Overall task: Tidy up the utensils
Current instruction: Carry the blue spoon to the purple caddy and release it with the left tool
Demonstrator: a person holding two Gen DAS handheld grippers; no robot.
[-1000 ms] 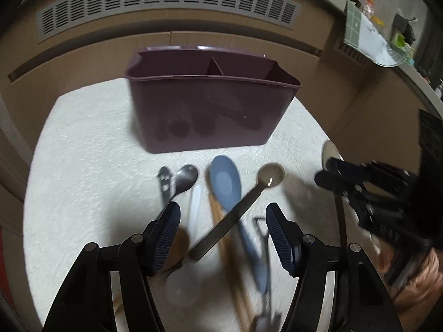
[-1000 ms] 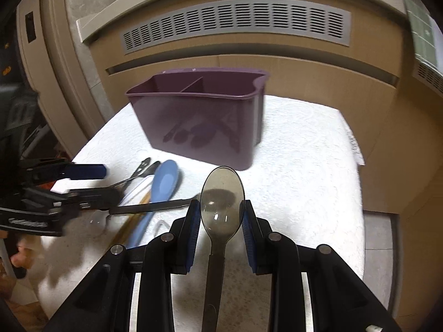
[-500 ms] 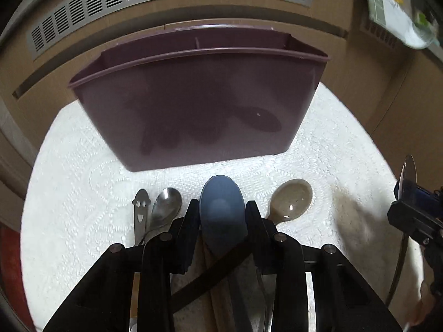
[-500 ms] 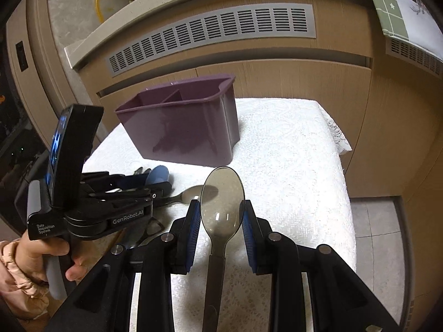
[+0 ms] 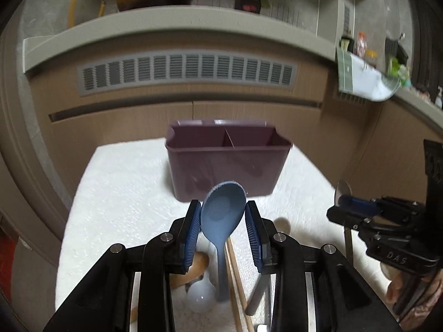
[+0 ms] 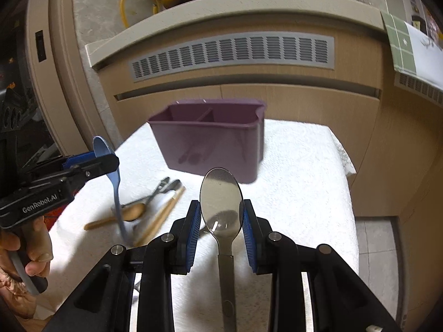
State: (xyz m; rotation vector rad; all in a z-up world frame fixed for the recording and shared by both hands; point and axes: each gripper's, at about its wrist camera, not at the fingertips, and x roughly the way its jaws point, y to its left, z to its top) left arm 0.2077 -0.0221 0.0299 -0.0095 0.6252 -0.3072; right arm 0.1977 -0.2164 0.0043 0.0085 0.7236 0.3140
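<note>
Utensils (image 6: 155, 207) lie in a loose pile on the white cloth (image 6: 299, 171) of the table, near and left of the purple caddy (image 5: 227, 166): a wooden spoon (image 6: 133, 212), chopsticks (image 6: 163, 215), a white spoon (image 5: 200, 296) and some dark metal pieces at the far end of the pile.

The left claw (image 5: 223, 218) pinches the blue spoon (image 5: 223, 213) by the sides of its bowl, its jaws having just closed on it. The spoon is clear of the cloth; its handle hangs down toward the pile, and the bowl tip points at the caddy's near wall.

The right claw (image 6: 221, 218) pinches a metal spoon (image 6: 221, 207) by the sides of its bowl, the handle running back between the arms. It is held above the cloth, right of the pile and near the caddy.

The caddy stands upright at the far side of the table, against the wooden cabinet (image 5: 193, 110). A divider splits it into at least 2 compartments; nothing shows above its rim.

A hand (image 6: 33, 251) grips the left claw's handle at the left edge of the right wrist view.
</note>
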